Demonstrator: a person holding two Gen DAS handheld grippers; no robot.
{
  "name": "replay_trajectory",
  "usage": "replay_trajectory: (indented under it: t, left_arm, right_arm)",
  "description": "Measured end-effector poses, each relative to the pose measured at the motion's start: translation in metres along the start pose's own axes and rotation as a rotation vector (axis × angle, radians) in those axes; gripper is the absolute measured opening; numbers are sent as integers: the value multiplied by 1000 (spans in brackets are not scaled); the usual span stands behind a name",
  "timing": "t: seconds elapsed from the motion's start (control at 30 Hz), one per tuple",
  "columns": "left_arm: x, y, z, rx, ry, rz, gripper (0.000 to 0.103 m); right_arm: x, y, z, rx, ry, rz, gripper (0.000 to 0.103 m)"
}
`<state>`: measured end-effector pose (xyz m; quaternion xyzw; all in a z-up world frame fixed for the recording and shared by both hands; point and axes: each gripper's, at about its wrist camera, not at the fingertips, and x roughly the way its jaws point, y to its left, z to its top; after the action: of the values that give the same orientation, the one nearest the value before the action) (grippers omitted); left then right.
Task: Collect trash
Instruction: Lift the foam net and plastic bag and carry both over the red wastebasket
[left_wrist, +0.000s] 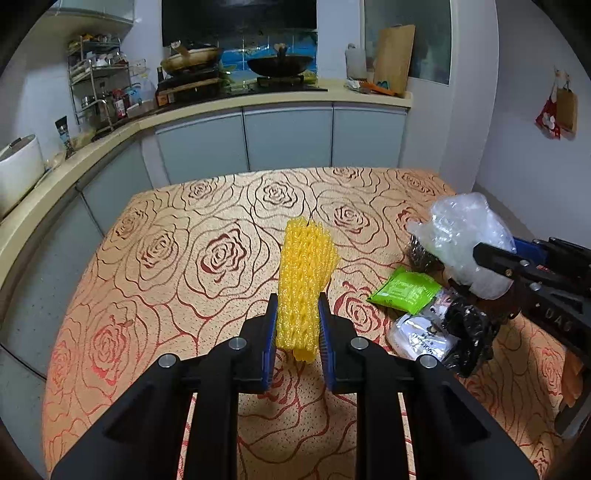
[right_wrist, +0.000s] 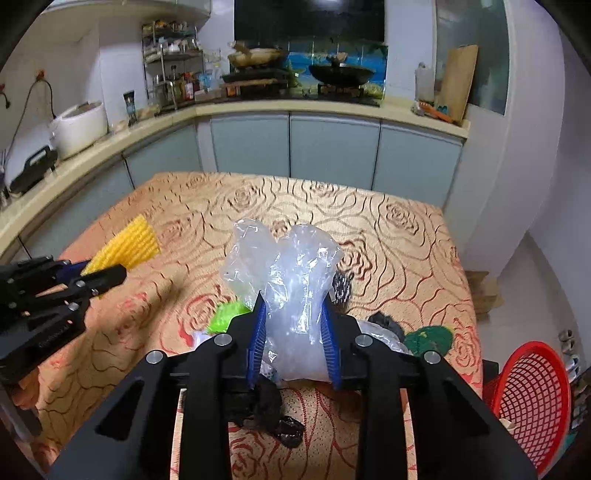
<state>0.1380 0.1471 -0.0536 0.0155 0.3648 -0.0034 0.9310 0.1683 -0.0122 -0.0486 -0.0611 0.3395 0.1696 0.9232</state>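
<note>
We count two grippers over the rose-patterned tablecloth (left_wrist: 207, 221). Our left gripper (left_wrist: 297, 332) is clenched on one yellow foam net (left_wrist: 304, 280), held clear above the cloth. Our right gripper (right_wrist: 295, 347) pinches one clear plastic bag (right_wrist: 291, 291) — below it lie one green packet (left_wrist: 404, 290), one white wrapper (left_wrist: 417, 338), black plastic (left_wrist: 467, 332). One red basket (right_wrist: 532, 398) stands beside the table.

"DAC" partly legible on right gripper (left_wrist: 480, 254); packet print unreadable.
</note>
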Motion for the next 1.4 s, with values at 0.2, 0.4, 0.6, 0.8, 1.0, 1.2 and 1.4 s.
replay_trajectory:
  t: [0.2,0.4,0.6,0.8,1.0,1.2,1.4]
  left_arm:
    - [-23,-8,9,0,-56,-10,19]
    - [-38,-24,18,14,-92,-41,19]
    - [-50,-50,25,45,-120,-82,19]
    - [-59,-89,31,98,-146,-146,19]
    - [-63,-138,36,159,-159,-231,19]
    - [-61,-192,38,219,-164,-316,19]
    - [-48,-239,40,251,-132,-388,19]
  right_arm:
    - [-36,-7,9,41,-78,-4,27]
    - [-64,-24,6,89,-116,-42,27]
    - [-94,-47,-4,137,-150,-91,27]
    - [-121,-76,-19,186,-174,-154,27]
    - [-141,-110,-36,247,-189,-220,27]
    - [-161,-144,-54,312,-199,-270,27]
    - [-171,-173,-69,351,-195,-319,27]
